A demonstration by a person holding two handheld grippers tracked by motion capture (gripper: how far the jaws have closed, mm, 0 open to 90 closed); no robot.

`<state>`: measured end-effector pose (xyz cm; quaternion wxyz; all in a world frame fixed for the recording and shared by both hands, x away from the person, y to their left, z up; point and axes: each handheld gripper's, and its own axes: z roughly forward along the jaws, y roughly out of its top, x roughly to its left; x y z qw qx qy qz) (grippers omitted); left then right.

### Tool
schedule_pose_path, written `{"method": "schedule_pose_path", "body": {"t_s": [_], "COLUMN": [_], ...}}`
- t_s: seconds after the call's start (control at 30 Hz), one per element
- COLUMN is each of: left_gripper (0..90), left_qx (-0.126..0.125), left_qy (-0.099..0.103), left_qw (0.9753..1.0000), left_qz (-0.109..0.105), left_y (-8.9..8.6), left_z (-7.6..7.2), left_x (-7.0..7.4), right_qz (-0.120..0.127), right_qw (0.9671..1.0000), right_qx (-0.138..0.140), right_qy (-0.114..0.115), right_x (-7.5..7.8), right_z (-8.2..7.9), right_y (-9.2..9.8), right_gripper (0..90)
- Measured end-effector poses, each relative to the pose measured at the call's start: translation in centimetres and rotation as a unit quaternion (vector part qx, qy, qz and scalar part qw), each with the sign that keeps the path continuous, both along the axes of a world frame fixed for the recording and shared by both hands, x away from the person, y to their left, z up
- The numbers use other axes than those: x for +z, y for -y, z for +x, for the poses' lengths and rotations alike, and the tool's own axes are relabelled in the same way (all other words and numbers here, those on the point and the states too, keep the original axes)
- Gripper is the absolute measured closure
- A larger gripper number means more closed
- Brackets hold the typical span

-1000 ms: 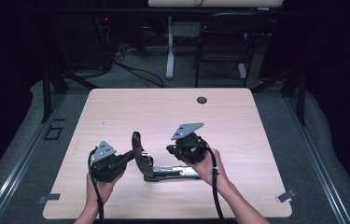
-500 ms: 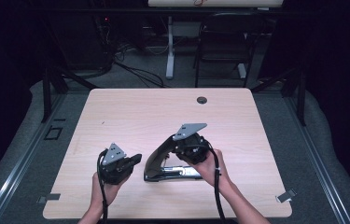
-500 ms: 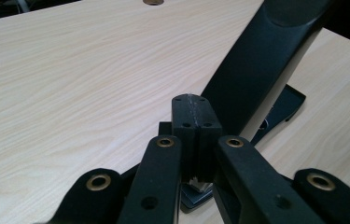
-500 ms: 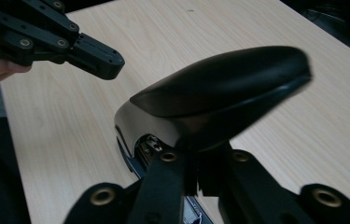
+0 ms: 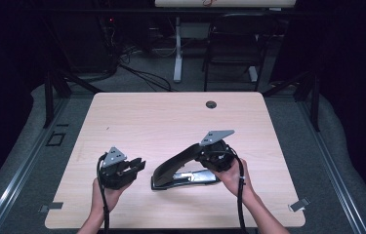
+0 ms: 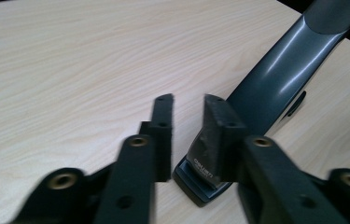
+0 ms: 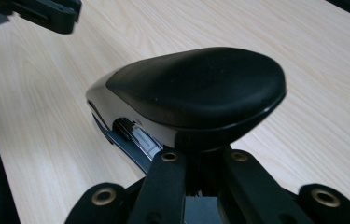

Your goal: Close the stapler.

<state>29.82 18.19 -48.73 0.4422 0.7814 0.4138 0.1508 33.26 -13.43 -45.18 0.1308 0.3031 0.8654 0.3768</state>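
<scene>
Item: large black-and-grey metal desk stapler [image 5: 185, 170], lying near the front of the pale wood-grain table [image 5: 171, 117], arm raised. Right gripper [image 5: 214, 157] clamps its raised rear end; left gripper [image 5: 134, 166] hangs parted, empty, beside the nose. Risk: the unsupported arm may snap down, or the base skid.

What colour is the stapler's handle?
Black, with a glossy dark grey arm; the stapler's handle shows best in the right gripper view.
</scene>
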Motion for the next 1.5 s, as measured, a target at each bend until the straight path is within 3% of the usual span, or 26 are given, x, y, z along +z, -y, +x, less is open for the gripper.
{"method": "schedule_pose_path", "body": {"t_s": [0.2, 0.4, 0.53, 0.73, 1.03, 1.5], "left_gripper": [40.1, 27.5, 17.3, 13.6, 10.5, 3.3], "left_qx": [0.005, 0.010, 0.030, 0.045, 0.044, 0.049], "left_qy": [-0.025, -0.033, -0.035, -0.033, -0.041, -0.040], "left_qw": [0.9997, 0.9994, 0.9989, 0.9984, 0.9982, 0.9978], "left_qz": [-0.005, 0.006, 0.010, 0.010, 0.009, 0.020], "left_y": [-0.8, -1.3, -1.4, -1.9, -2.1, -2.0], "left_z": [0.6, 0.8, 0.9, 1.0, 1.1, 1.2], "left_x": [-0.1, -0.1, -0.1, -0.1, -0.2, -0.4], "right_qz": [-0.016, -0.029, -0.030, -0.041, -0.053, -0.062], "right_qw": [0.9998, 0.9993, 0.9989, 0.9982, 0.9974, 0.9949], "right_qx": [-0.006, -0.014, -0.021, -0.019, -0.022, -0.038], "right_qy": [-0.008, -0.019, -0.030, -0.038, -0.043, -0.070], "right_x": [-0.4, -1.2, -1.9, -2.5, -3.0, -4.1], "right_z": [0.2, 0.5, 1.0, 1.1, 1.3, 2.3], "right_y": [0.5, 1.1, 1.6, 1.5, 1.6, 2.6], "right_gripper": [90.0, 90.0, 90.0, 90.0, 89.8, 90.0]}}
